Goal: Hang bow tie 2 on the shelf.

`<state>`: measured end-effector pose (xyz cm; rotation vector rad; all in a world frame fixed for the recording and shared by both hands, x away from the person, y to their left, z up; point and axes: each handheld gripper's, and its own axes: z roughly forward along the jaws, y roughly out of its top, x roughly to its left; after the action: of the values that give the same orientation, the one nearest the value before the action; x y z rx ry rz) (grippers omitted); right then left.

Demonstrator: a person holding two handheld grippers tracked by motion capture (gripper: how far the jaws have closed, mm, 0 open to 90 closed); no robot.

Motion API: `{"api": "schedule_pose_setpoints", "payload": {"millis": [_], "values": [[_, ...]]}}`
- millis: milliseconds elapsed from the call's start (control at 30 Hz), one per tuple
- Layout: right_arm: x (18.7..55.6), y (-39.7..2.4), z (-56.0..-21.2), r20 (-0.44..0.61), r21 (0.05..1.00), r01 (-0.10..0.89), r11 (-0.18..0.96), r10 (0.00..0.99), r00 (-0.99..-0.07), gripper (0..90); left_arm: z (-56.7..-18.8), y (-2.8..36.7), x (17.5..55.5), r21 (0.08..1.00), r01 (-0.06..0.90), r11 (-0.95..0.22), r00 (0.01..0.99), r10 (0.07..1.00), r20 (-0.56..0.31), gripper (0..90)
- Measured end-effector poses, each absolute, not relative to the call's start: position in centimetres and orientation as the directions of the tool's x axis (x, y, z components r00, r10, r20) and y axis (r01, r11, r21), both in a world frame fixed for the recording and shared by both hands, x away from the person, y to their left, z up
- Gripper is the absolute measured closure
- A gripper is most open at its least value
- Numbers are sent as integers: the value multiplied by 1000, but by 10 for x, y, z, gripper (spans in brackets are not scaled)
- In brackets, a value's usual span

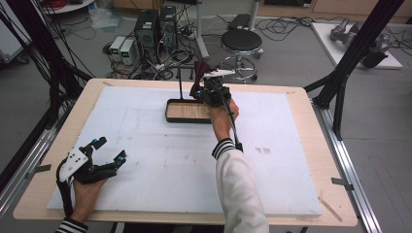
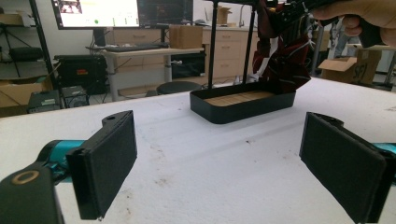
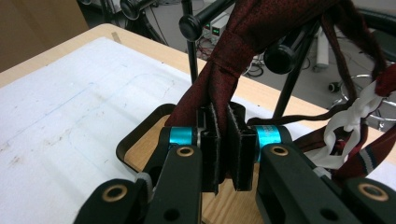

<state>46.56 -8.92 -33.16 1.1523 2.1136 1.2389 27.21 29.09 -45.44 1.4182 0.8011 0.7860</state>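
Right hand-held gripper [image 3: 223, 154] clamps dark red tie [image 3: 243, 42] — seemingly draped over rack [image 3: 198, 21].

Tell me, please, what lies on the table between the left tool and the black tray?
Nothing: in the left gripper view, only bare white mat runs from the open left tool to the black tray.

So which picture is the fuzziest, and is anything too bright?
In the left gripper view the near fingers look soft and the monitor behind is washed out bright. In the right gripper view the dark red tie is fairly sharp, while the floor clutter behind blurs. The high view is evenly lit but grainy, with faint shadows on the white mat.
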Motion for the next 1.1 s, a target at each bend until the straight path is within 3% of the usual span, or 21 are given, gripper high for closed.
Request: {"api": "schedule_pose_setpoints", "payload": {"millis": [300, 400, 633, 900, 1100], "values": [[465, -90, -336, 56, 853, 453, 260, 817, -573, 780, -454, 291, 272, 1000, 8, 5, 525, 851, -9, 114], [464, -92, -336, 70, 858, 449, 250, 808, -585, 700, -454, 291, 272, 1000, 9, 5, 525, 851, -9, 114], [461, -93, -333, 69, 864, 433, 256, 792, -607, 375, -454, 291, 272, 1000, 5, 8, 524, 851, -10, 114], [449, -95, -327, 46, 880, 395, 263, 781, -622, 231, -454, 291, 272, 1000, 6, 7, 523, 852, -9, 114], [424, -106, -320, 17, 900, 346, 263, 774, -633, 184, -454, 291, 272, 1000, 8, -3, 524, 852, -2, 114]]}}
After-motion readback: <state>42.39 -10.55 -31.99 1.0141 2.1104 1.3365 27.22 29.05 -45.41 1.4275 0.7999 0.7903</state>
